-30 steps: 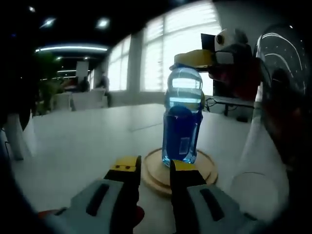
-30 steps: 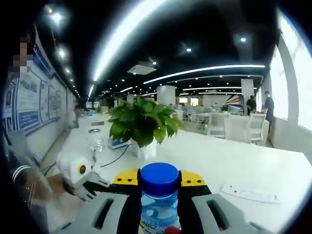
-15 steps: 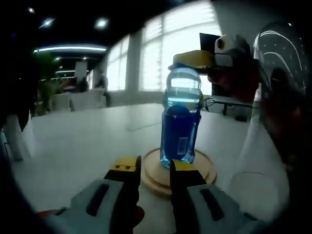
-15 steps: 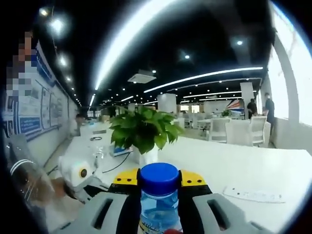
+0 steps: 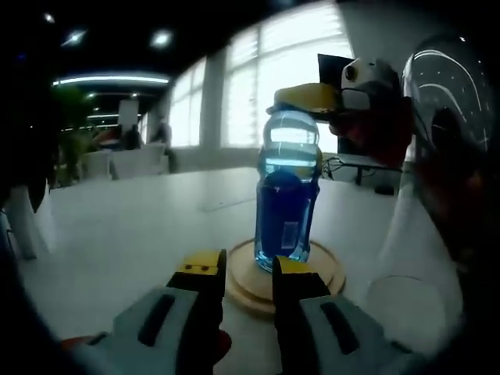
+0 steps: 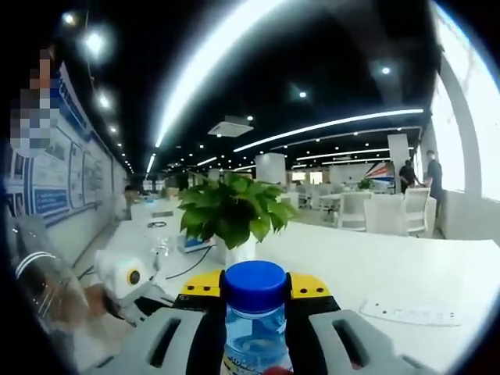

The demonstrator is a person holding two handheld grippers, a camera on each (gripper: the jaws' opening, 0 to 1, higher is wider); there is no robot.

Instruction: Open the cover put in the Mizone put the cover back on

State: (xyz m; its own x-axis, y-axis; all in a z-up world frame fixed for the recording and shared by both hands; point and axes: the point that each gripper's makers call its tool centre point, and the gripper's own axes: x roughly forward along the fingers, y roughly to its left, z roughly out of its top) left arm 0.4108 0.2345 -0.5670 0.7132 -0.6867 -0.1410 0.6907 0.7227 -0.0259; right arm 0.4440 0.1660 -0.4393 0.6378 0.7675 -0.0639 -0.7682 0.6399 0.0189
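A Mizone bottle point(image 5: 286, 207) with blue drink stands upright on a round wooden base point(image 5: 248, 283), straight ahead of my left gripper point(image 5: 249, 267). That gripper's jaws are a narrow gap apart, with nothing between them, just short of the base. My right gripper point(image 5: 309, 95) reaches in from the right and is shut on the bottle's top. In the right gripper view the blue cap point(image 6: 254, 283) sits pinched between the yellow tips of my right gripper point(image 6: 254, 287). A clear cover point(image 5: 418, 258) stands on the table right of the base.
A white table point(image 5: 133, 226) stretches left of the base. The right gripper view has a potted green plant point(image 6: 232, 212) behind the cap, a white power strip point(image 6: 406, 312) at the right, and the left gripper point(image 6: 129, 280) at lower left. Chairs and windows lie far off.
The right gripper and the bottle have edged slightly left over the wooden base. The left gripper has not moved.
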